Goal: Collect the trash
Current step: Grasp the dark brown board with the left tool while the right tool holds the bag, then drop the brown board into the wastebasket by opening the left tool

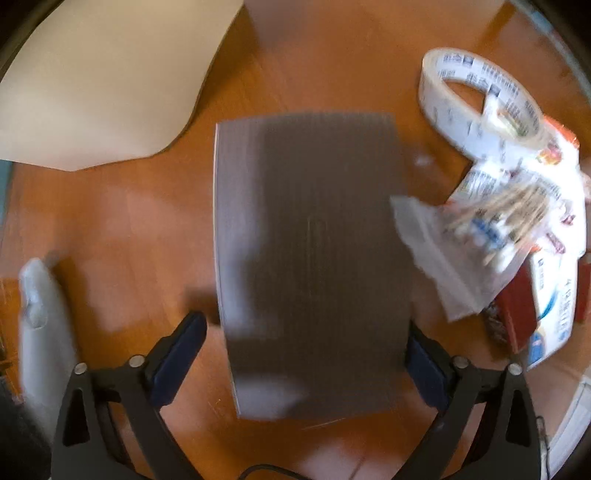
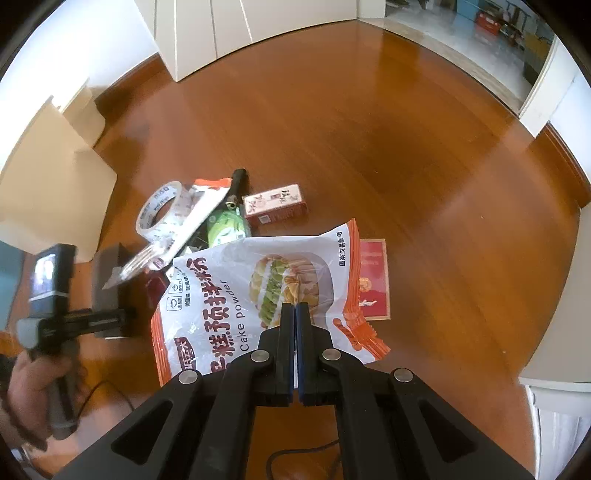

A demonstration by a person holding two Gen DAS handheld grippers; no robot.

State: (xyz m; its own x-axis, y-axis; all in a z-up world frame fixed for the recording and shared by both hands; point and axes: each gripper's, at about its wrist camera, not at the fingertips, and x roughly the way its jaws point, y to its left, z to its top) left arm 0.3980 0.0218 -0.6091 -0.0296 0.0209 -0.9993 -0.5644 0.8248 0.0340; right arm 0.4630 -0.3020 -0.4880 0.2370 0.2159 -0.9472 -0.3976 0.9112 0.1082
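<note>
A dark grey flat box [image 1: 314, 258] lies on the wooden floor. My left gripper [image 1: 306, 354] stands open astride its near end: the right finger sits at the box's edge, and a gap shows at the left finger. From the right wrist view the same box [image 2: 107, 280] lies at the left of the trash pile. There, my right gripper [image 2: 295, 306] is shut, with its tips pinching the middle of a white and orange cake powder bag [image 2: 229, 295]. The bag spreads flat below the fingers and hides part of the pile.
The pile holds a tape roll [image 1: 476, 99], a clear bag of cotton swabs [image 1: 480, 236], a red carton [image 2: 275, 205], a green packet [image 2: 225, 229] and a red card [image 2: 373, 280]. A beige cardboard sheet [image 1: 92, 81] lies far left. White cabinets [image 2: 229, 33] stand at the back.
</note>
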